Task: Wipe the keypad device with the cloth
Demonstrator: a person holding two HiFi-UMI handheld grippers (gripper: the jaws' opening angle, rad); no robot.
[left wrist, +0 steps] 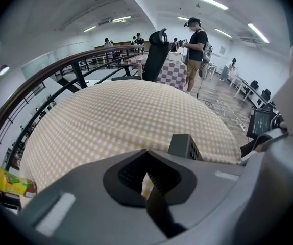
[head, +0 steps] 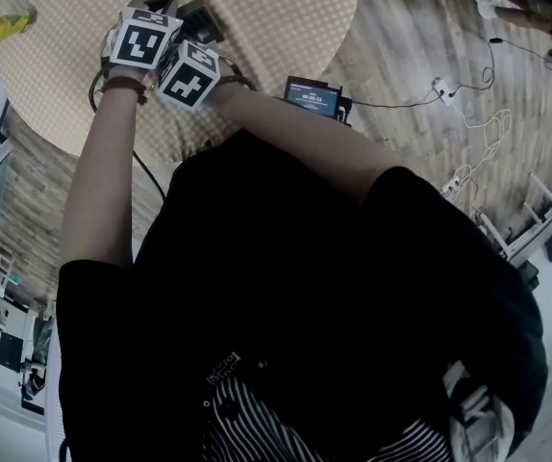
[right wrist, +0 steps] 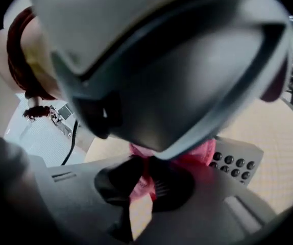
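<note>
The grey keypad device point(right wrist: 236, 162) with dark round buttons lies on the round checked table point(head: 266, 17); in the left gripper view only a grey corner of the device point(left wrist: 185, 146) shows. A pink cloth point(right wrist: 200, 152) lies bunched against the keypad, and my right gripper point(right wrist: 144, 163) is shut on it. My left gripper point(left wrist: 145, 154) sits just above and ahead of the right one, filling the top of the right gripper view. Its jaws are closed with only tablecloth showing past them. In the head view both marker cubes, the left gripper point(head: 146, 38) and the right gripper point(head: 189, 73), sit side by side and hide the jaws.
A yellow packet point(head: 2, 27) lies at the table's far left edge. A small screen unit point(head: 314, 96) stands at the table's right edge. Cables point(head: 464, 114) trail over the wooden floor. A black office chair point(left wrist: 155, 57) and a standing person point(left wrist: 195, 50) are beyond the table.
</note>
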